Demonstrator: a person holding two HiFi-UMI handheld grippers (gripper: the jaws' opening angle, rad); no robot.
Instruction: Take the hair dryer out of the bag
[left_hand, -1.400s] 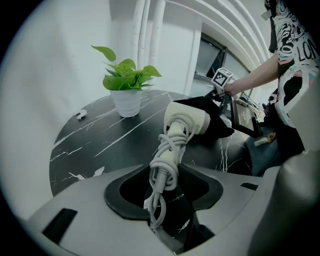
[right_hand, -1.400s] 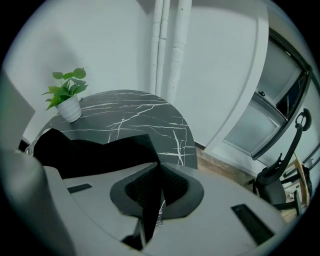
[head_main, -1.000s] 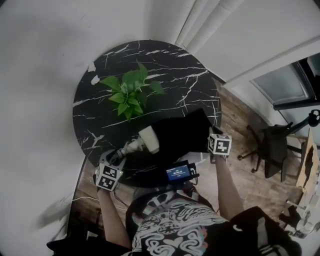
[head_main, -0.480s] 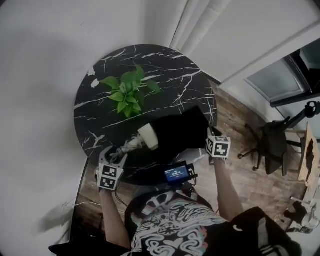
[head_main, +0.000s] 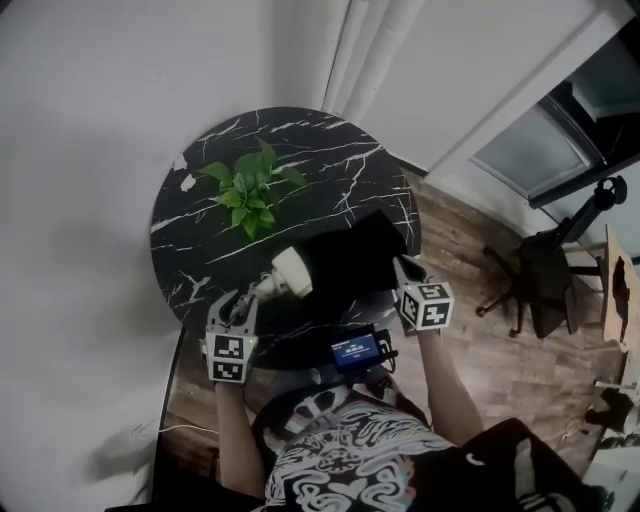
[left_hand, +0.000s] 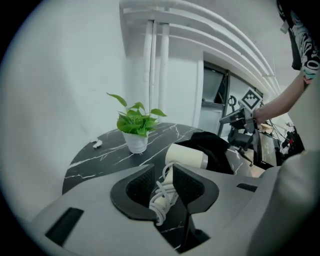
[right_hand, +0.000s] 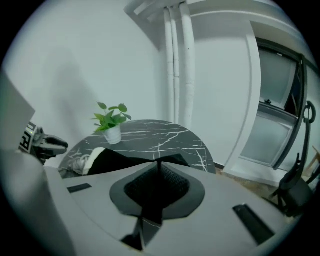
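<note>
A cream hair dryer (head_main: 291, 270) lies on the round black marble table (head_main: 330, 160), its barrel out of the black bag (head_main: 352, 260) and its coiled white cord (left_hand: 162, 197) toward me. My left gripper (head_main: 232, 308) hovers just short of the cord. Its jaws have just been closing and still stand apart in the left gripper view (left_hand: 163, 172); the cord shows through the gap, unpressed. My right gripper (head_main: 400, 270) is lifted at the bag's near right corner. In the right gripper view its jaws (right_hand: 159, 164) are shut with nothing between them.
A potted green plant (head_main: 243, 185) stands on the table's far left, with white scraps (head_main: 187, 165) near that rim. A small blue-screened device (head_main: 355, 348) hangs at my chest. An office chair (head_main: 545, 280) stands on the wooden floor to the right.
Both grippers have lifted and pulled back toward me. The left one has come off the dryer's handle end. The right one has drawn in from the bag's right edge.
</note>
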